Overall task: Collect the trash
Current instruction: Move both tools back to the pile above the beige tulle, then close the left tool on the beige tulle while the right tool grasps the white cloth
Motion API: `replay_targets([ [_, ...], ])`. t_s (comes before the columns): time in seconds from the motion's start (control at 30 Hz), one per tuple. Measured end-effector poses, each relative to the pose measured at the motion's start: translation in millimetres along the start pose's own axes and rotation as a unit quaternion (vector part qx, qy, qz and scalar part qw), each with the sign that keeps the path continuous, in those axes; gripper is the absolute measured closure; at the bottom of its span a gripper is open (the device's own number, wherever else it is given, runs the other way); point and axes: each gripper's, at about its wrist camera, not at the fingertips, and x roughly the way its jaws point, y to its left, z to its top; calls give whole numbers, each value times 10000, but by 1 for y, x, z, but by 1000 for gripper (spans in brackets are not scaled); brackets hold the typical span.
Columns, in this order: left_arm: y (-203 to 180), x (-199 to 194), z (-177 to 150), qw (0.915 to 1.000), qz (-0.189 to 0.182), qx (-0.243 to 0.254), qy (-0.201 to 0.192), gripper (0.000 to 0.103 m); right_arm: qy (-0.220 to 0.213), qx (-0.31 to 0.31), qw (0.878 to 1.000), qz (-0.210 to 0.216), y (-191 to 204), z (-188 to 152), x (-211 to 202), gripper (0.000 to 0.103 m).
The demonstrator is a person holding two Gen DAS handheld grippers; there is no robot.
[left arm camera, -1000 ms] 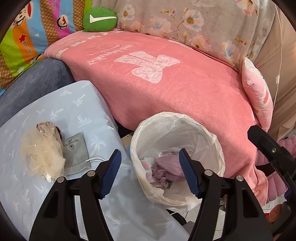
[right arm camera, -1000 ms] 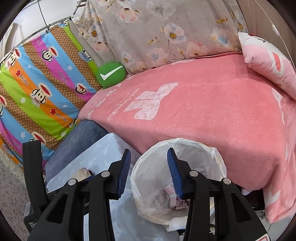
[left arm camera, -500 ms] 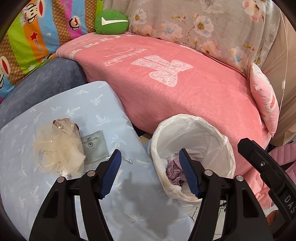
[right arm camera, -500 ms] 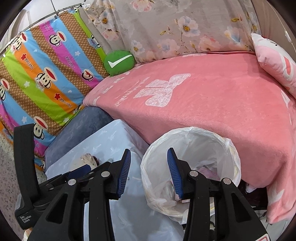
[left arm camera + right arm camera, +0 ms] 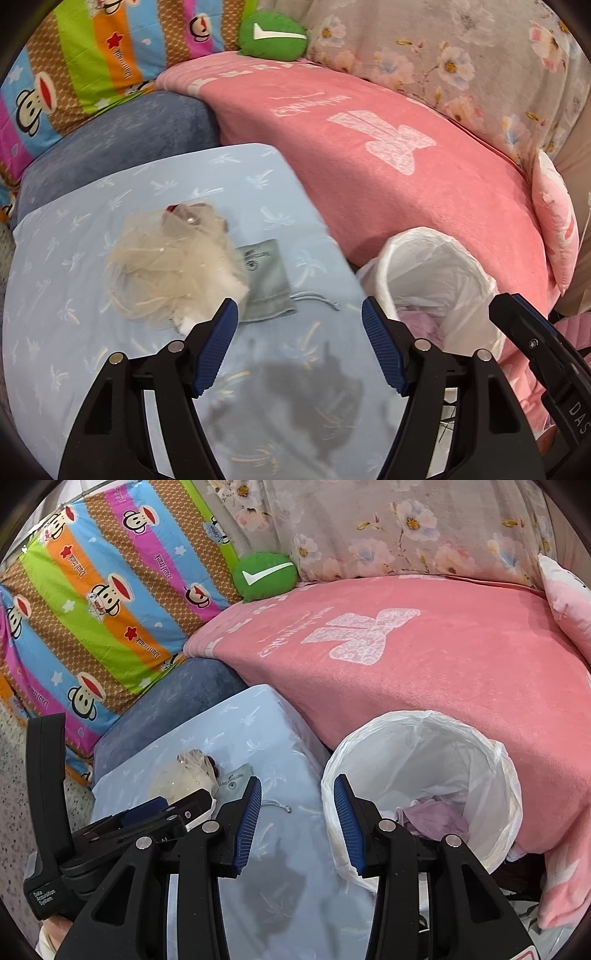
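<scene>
Cream mesh wad (image 5: 173,269) overlaps grey pouch (image 5: 266,280) beside lined bin (image 5: 436,280).

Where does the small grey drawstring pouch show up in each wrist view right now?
Left wrist: grey pouch lies centre, on the light blue cushion, partly under the cream mesh bundle.
Right wrist: pouch sits left of centre, mostly hidden behind a blue pad.
Shared landmark: the white-lined bin, right of the pouch in both.

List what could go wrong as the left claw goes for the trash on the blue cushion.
The grey pouch lies tucked under the cream mesh bundle, so the opening, empty left claw may snag both or neither. The soft mesh could slip loose. The bin liner hangs slack, so a drop may catch its rim.
</scene>
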Motion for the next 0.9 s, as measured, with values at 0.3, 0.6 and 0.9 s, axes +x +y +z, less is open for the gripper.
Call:
replay_targets([
  [0.3,54,6,-8,9985,285,-454,76,26,302,-289,9991,107,35,-17,29,60],
  [0.6,90,28,-7,9961,332,-765,280,26,547,-444,9973,191,57,-29,61,60],
  [0.9,92,55,5,9961,98,-779,413,35,704,-430,9963,222,64,-26,91,60],
])
